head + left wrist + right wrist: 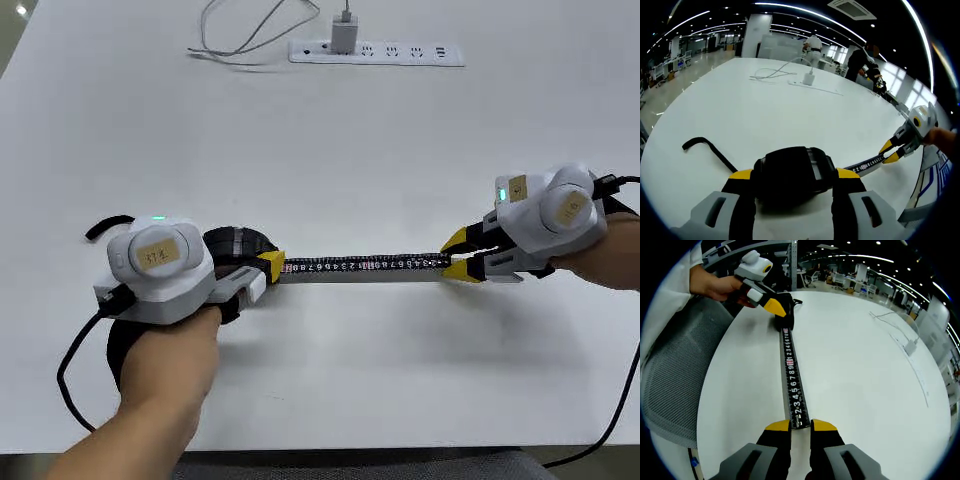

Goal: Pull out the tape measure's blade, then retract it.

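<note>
The tape measure's black case rests on the white table, and my left gripper is shut on it. In the left gripper view the case fills the gap between the yellow-tipped jaws of my left gripper. The numbered blade runs out flat along the table to the right. My right gripper is shut on the blade's end. The right gripper view shows the blade leading away from my right gripper to the case.
A white power strip with a plugged-in charger and looped cable lies at the table's far side. The case's black wrist strap trails left. A grey mesh chair stands at the near table edge.
</note>
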Motion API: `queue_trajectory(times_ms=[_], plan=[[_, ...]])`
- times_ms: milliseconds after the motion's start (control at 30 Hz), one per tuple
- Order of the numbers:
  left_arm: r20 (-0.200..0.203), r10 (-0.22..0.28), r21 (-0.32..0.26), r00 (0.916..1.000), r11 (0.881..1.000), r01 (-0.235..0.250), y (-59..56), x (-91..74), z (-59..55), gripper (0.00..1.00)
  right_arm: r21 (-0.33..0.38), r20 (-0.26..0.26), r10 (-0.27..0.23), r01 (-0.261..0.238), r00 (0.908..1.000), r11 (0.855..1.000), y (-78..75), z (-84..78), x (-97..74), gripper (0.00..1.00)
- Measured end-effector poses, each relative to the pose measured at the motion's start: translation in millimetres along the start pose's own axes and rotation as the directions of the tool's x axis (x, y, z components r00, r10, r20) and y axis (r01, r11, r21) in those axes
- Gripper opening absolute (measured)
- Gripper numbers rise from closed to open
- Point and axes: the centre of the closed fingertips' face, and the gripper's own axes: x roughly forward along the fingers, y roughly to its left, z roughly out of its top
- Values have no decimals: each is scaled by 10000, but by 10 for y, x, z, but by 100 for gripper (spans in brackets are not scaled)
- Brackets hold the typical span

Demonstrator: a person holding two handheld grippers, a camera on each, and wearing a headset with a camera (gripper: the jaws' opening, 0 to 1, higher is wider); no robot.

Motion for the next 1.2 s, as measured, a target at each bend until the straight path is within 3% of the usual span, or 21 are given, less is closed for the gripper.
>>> queue_trajectory(times_ms=[1200], plan=[[51,-218,-258,9997,9994,220,11,-1,7,57,75,1010,435,-445,9939,9990,64,551,360,10]])
